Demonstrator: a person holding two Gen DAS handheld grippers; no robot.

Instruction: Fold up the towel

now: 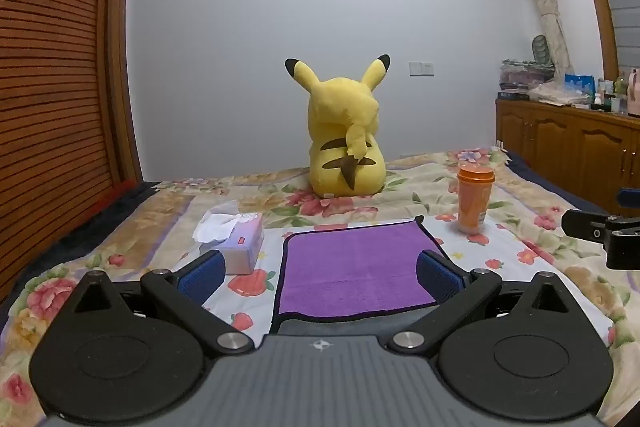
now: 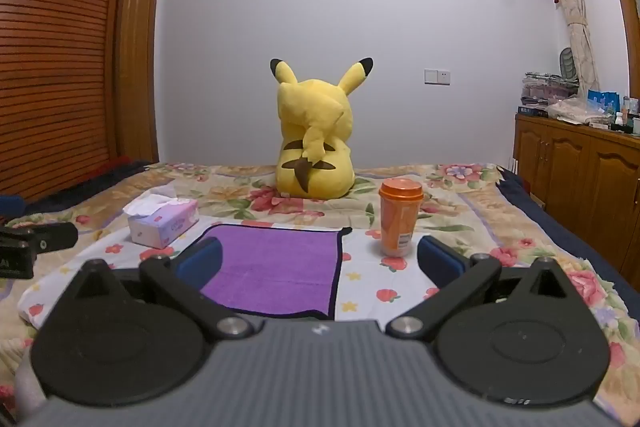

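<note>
Both tools spread apart, empty: left tool (image 1: 320,273), right tool (image 2: 320,263), poised above the bed's near edge, probably lining up on corners. Purple towel (image 1: 352,267) flat mid-bed, unfolded. Tissue box (image 1: 236,241), orange cup (image 1: 474,201) flank it; plush (image 1: 346,143) at far edge.

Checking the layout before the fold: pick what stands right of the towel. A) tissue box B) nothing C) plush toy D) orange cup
D: the orange cup stands upright on the bedspread just off the right edge of the towel; the tissue box lies to its left and the plush toy sits behind it.
</note>
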